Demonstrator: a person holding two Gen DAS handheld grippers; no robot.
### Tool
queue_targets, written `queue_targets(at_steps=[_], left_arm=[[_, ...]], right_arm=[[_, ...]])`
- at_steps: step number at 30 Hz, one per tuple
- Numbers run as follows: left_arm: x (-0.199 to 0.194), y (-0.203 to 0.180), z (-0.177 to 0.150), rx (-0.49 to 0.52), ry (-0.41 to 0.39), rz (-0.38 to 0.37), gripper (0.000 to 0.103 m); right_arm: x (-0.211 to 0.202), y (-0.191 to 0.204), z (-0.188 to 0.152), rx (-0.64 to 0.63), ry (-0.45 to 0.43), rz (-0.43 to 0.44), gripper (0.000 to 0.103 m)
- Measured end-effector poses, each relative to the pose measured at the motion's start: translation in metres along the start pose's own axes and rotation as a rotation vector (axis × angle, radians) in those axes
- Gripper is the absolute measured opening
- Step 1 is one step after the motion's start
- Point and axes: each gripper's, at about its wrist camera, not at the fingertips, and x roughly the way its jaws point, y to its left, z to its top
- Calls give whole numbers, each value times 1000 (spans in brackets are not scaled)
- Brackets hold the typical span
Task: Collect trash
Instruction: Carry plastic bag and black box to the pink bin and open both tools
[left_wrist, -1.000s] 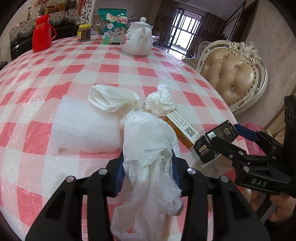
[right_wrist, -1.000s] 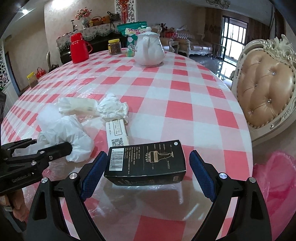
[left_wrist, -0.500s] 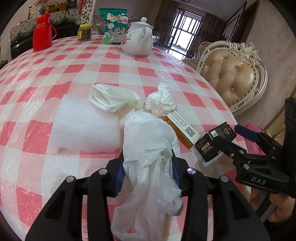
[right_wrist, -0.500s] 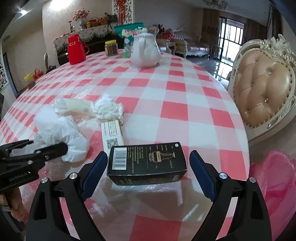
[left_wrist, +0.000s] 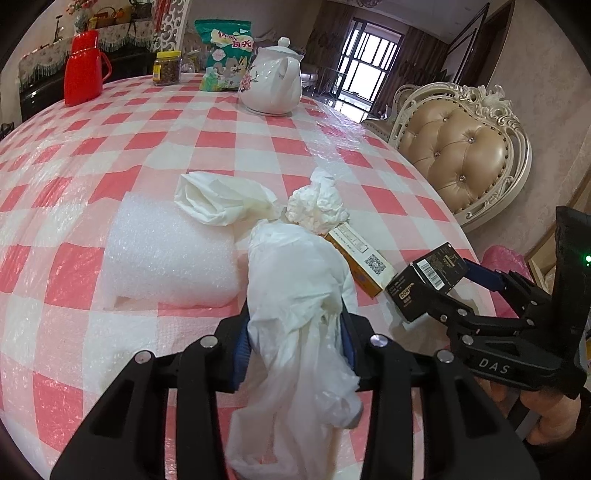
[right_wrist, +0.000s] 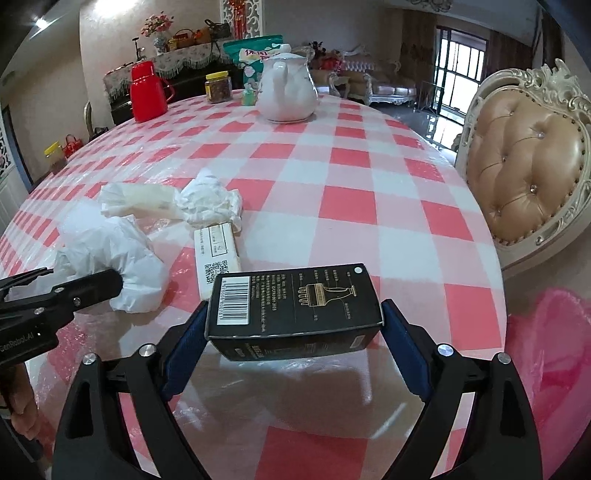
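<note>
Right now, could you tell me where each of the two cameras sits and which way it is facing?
Left wrist: on the left gripper, looking across the checked table toward the teapot; its fingers clamp a white plastic bag; the right gripper shows alongside.
Right wrist: on the right gripper, facing the teapot too; its fingers hold a black box; the left gripper sits at left.
Shared: bag, box, teapot, crumpled tissue.

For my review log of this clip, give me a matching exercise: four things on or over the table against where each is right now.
Things:
1. black box
2. white plastic bag
3. crumpled tissue
4. teapot

Places:
A. far side of the table
B. between the left gripper's fingers
C. lying on the table by the orange-and-white carton
D. between the right gripper's fingers

Pairs: 1-D, 2-B, 3-C, 4-A
</note>
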Motion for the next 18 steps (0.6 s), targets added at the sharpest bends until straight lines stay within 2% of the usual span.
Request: queue_targets(at_steps=[9, 18], left_arm=[[-14, -9, 3, 19, -52, -12, 37], [-30, -40, 10, 79, -90, -33, 37]], right_arm=[[-22, -12, -3, 39, -43, -11, 82], [-62, -36, -6, 79, -110, -62, 82]])
